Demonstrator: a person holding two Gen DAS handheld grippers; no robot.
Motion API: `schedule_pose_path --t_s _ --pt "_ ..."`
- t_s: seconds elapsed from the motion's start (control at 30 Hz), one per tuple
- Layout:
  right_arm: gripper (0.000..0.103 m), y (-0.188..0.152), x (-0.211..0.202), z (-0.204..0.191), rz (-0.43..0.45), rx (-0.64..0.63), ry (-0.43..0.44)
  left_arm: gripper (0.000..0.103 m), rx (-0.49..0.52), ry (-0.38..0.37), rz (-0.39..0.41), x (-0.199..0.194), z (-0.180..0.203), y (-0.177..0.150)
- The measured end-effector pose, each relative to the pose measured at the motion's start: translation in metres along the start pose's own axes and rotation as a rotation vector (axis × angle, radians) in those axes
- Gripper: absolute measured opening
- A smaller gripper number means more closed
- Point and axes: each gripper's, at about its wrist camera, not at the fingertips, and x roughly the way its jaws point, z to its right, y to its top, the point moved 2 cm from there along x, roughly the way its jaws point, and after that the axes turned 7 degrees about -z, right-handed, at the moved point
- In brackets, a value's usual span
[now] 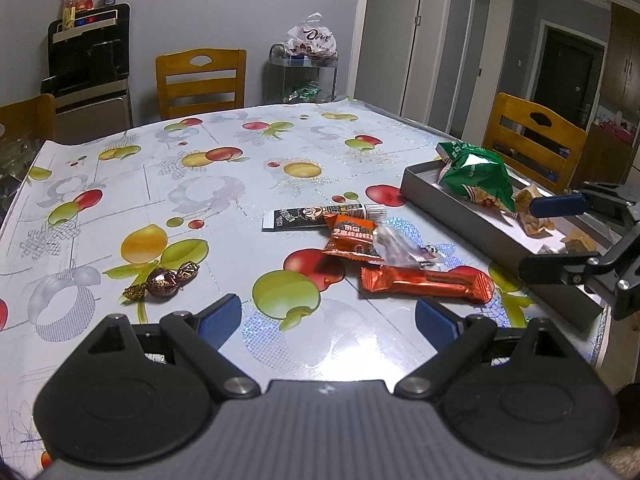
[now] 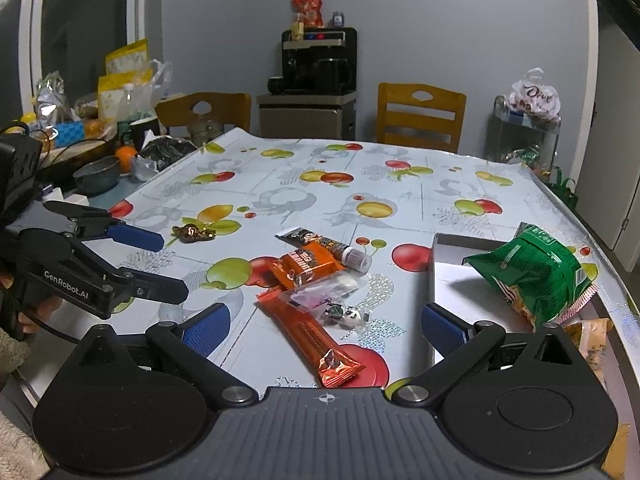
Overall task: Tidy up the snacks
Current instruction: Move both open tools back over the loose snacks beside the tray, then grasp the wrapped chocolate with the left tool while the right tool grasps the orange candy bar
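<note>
Loose snacks lie mid-table: a long orange bar (image 1: 424, 282) (image 2: 316, 340), a small orange packet (image 1: 352, 240) (image 2: 308, 266), a black tube snack (image 1: 316, 216) (image 2: 320, 242) and a clear-wrapped candy (image 1: 400, 248) (image 2: 328, 296). A foil-wrapped chocolate (image 1: 162, 280) (image 2: 194, 232) sits apart to the left. The grey tray (image 1: 460, 208) (image 2: 434, 280) holds a green snack bag (image 1: 476, 176) (image 2: 532, 272) and small yellowish packets (image 1: 532, 208) (image 2: 592, 336). My left gripper (image 1: 328, 320) (image 2: 172, 266) is open and empty, short of the pile. My right gripper (image 2: 325, 330) (image 1: 556, 236) is open, above the bar's near end and the tray's corner.
Wooden chairs (image 1: 200, 80) (image 1: 532, 136) stand at the far and right sides. A water dispenser (image 2: 316, 68) and a cart with a white bag (image 2: 528, 120) line the wall. A bowl (image 2: 98, 174), an orange and bags crowd the table's left end in the right wrist view.
</note>
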Motion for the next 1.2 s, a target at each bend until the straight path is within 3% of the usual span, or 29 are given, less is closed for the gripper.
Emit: schedule_pose_path --t_s 0.37,0.67,0.87,1.03,1.2 --pt "0.103 0.000 0.004 -0.003 -0.015 0.000 0.009 0.095 -0.024 0.024 -0.003 -0.001 -0.011 -0.003" --pt "0.103 0.004 0.017 -0.013 -0.047 -0.016 0.033 0.095 -0.056 0.092 -0.011 0.000 -0.035 -0.006" --pt "0.103 0.012 0.029 -0.027 -0.060 -0.067 0.035 0.095 -0.033 0.149 0.023 0.000 -0.050 0.013" --pt "0.103 0.015 0.038 -0.034 -0.080 -0.064 0.054 0.095 -0.086 0.207 0.013 0.025 -0.079 0.032" --pt "0.103 0.011 0.046 -0.036 -0.112 -0.054 0.060 0.095 -0.114 0.239 -0.025 0.062 -0.098 0.029"
